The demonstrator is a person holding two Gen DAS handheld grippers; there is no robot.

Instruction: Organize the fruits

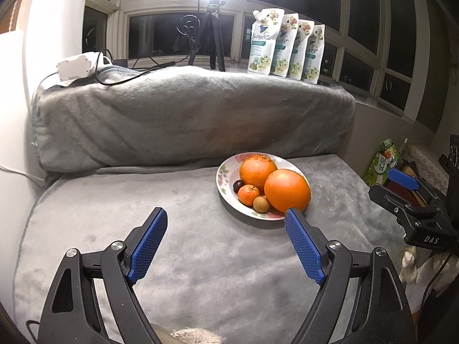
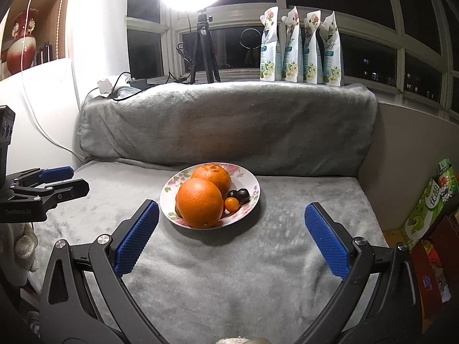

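Observation:
A floral white plate [image 1: 226,193] [image 2: 252,197] sits on the grey blanket and holds two large oranges [image 1: 287,190] [image 2: 199,202], a small mandarin [image 1: 248,195], a brown longan [image 1: 261,204], dark grapes [image 2: 239,195] and a small orange tomato [image 2: 231,204]. My left gripper [image 1: 226,215] is open and empty, just in front and left of the plate. My right gripper [image 2: 231,209] is open and empty, its fingers either side of the plate's near edge. The right gripper also shows in the left wrist view [image 1: 401,183], and the left one in the right wrist view [image 2: 54,177].
A grey blanket-covered cushion [image 1: 186,114] [image 2: 229,123] backs the seat. Behind it stand several refill pouches [image 1: 287,48] [image 2: 299,48], a tripod [image 1: 212,40] with a ring light, and a white adapter with cables [image 1: 76,66]. Boxes [image 2: 430,209] sit at the right edge.

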